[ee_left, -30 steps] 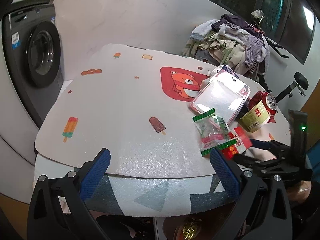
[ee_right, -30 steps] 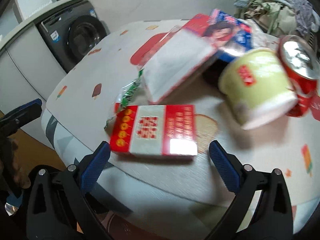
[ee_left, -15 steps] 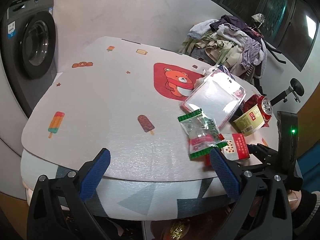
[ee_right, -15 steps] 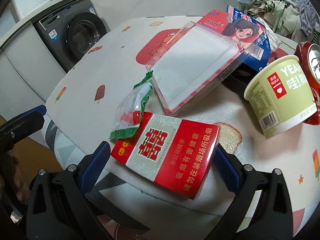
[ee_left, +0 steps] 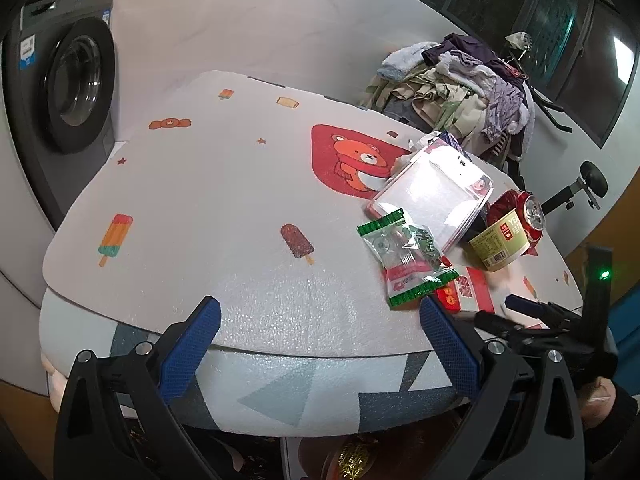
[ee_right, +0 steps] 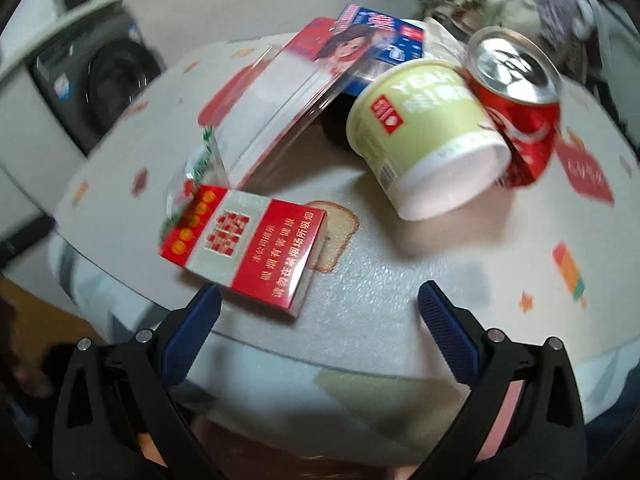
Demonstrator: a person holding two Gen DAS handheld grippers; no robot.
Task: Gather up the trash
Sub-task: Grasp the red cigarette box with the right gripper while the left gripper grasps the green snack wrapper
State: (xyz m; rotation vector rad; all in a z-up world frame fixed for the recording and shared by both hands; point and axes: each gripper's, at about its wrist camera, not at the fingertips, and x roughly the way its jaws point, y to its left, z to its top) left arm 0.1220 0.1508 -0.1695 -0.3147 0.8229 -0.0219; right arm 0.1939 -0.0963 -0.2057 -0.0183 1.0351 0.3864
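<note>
A: What sits on the bench (ee_left: 192, 200), the one with the white foam mat printed with ice lollies and a bear?

B: A heap of trash on its right side. A red and white cigarette pack with gold characters (ee_right: 244, 246) lies flat near the front edge, just ahead of the right claw (ee_right: 320, 312). Touching its far corner is a clear candy wrapper with green crimped ends (ee_left: 408, 258).

A: And behind those?

B: A clear plastic blister case with a red edge (ee_right: 276, 112) leans tilted, with a blue printed card showing a cartoon girl (ee_right: 376, 40) at its far end. To the right a pale green paper cup with a red label (ee_right: 424, 128) lies on its side, its white bottom towards the right wrist camera. A dented red drinks can with a silver top (ee_right: 520, 100) is pressed against the cup.

A: The claws?

B: The right claw is spread wide with nothing between its blue pads (ee_right: 192, 332); the near corner of the pack is just beyond the left pad, apart from it. The left claw (ee_left: 320, 340) is also spread wide and holds nothing, over the bench's front edge, with the wrapper just past its right pad.

A: Anything else?

B: A dark front-loading washing machine (ee_left: 76, 80) at the left and a pile of clothes (ee_left: 460, 84) beyond the bench. The right wrist view is blurred.
</note>
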